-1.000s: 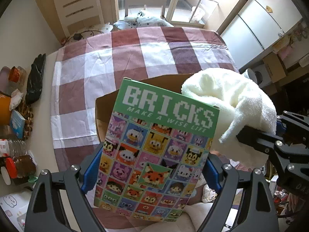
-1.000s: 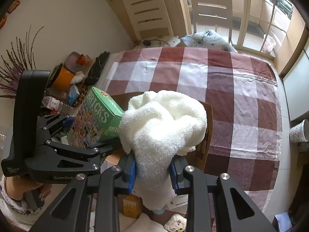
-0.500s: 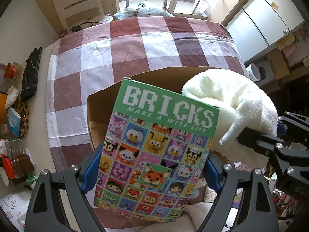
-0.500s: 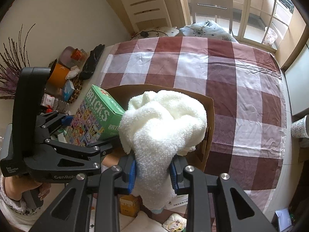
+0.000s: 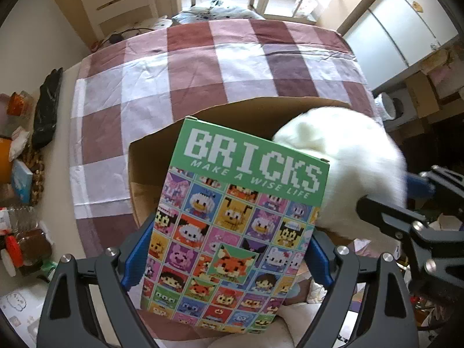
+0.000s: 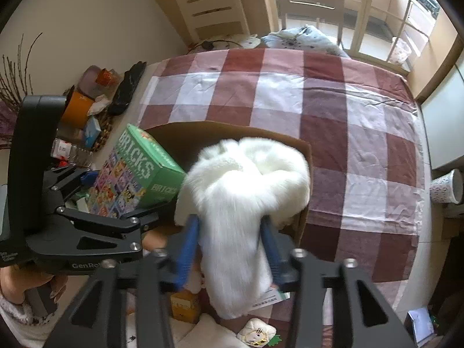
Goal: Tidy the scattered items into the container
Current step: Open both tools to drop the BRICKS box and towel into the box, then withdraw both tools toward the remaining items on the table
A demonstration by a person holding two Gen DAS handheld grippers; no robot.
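The left gripper (image 5: 226,258) points forward and down over the near edge of the table, its blue pads pressed on both sides of a green BRICKS box (image 5: 232,232), which it holds upright and tilted slightly back above the near left part of a cardboard box (image 5: 162,150). The right gripper (image 6: 229,243) sits just beside it on the right, aimed the same way, with its blue fingers (image 6: 188,243) spread apart on either side of a white fluffy towel (image 6: 246,191); the towel is motion-blurred, so whether the pads touch it cannot be told for certain. The towel's bulk hangs over the right side of the cardboard box, with its tail trailing down between the fingers. The cardboard box stands open on a red-and-white checked tablecloth (image 6: 348,133). To the left, on the bare table edge, lie a black glove (image 5: 47,107), an orange container (image 6: 76,111) and several jars (image 5: 20,249). A wooden chair (image 6: 313,3) stands at the far end.
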